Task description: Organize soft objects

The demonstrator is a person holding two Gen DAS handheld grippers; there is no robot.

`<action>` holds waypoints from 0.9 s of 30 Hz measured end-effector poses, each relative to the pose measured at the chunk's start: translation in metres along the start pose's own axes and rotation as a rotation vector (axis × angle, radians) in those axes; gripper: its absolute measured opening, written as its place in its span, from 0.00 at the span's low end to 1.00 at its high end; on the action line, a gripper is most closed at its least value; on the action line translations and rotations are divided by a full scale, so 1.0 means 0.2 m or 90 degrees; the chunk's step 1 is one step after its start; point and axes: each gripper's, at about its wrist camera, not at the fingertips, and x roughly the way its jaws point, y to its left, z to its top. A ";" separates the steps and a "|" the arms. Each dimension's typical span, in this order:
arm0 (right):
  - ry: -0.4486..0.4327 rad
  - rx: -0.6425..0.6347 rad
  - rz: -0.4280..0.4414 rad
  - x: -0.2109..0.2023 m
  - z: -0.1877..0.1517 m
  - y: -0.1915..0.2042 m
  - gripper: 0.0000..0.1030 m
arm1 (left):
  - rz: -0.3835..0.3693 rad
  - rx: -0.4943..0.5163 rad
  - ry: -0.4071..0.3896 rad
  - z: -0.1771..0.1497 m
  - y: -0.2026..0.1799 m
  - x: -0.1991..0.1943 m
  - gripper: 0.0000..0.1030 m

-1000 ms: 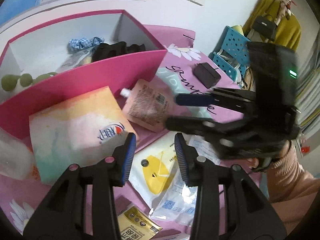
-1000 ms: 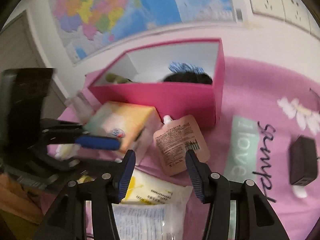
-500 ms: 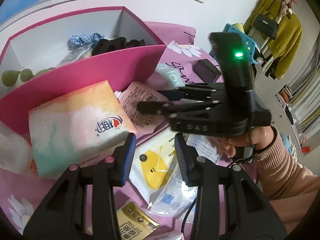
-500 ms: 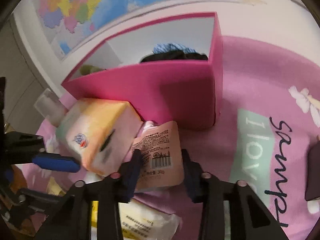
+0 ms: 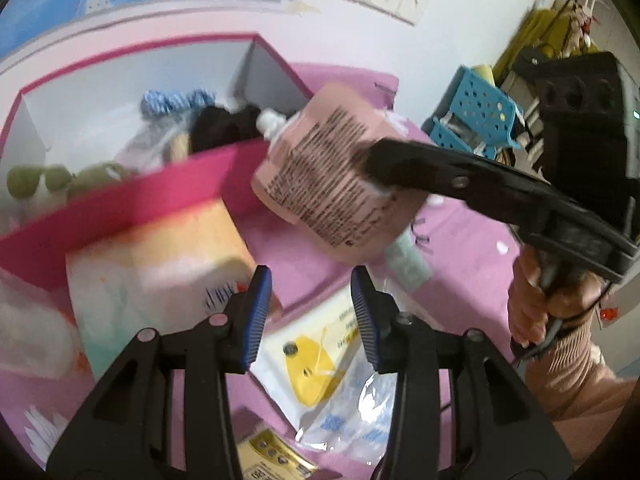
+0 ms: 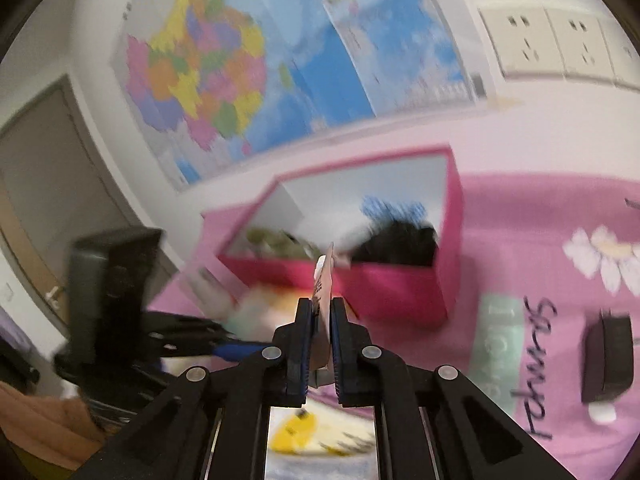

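Your worktop [image 5: 472, 240] wears a pink cloth with daisies and script, under a wall map [image 6: 224, 64] and sockets [image 6: 560, 48]. The peach spout pouch [image 5: 332, 176], white-capped and covered in dark print, hangs in the air at the near wall of the pink box [image 5: 132, 204], pinched by your right hand-held gripper [image 6: 321, 344], whose jaws have just been closing onto it. The box holds green balls [image 5: 36, 180], blue gingham cloth [image 5: 172, 100] and something black [image 5: 224, 128]. Your left hand-held gripper [image 5: 307, 316] stands parted, empty, over a tissue pack [image 5: 160, 276].

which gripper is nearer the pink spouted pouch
Right. The right gripper is shut on the pink spouted pouch, holding it off the table; the left gripper hangs below it, empty.
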 end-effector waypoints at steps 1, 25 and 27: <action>-0.009 -0.005 0.007 0.01 0.04 0.02 0.08 | 0.004 -0.002 -0.008 0.03 0.01 -0.01 0.42; -0.030 0.031 -0.160 0.00 0.04 -0.18 0.45 | 0.043 0.023 -0.074 0.21 0.08 -0.07 0.42; -0.009 0.043 -0.212 -0.04 -0.02 -0.24 0.49 | 0.039 0.050 -0.066 0.18 0.01 -0.05 0.42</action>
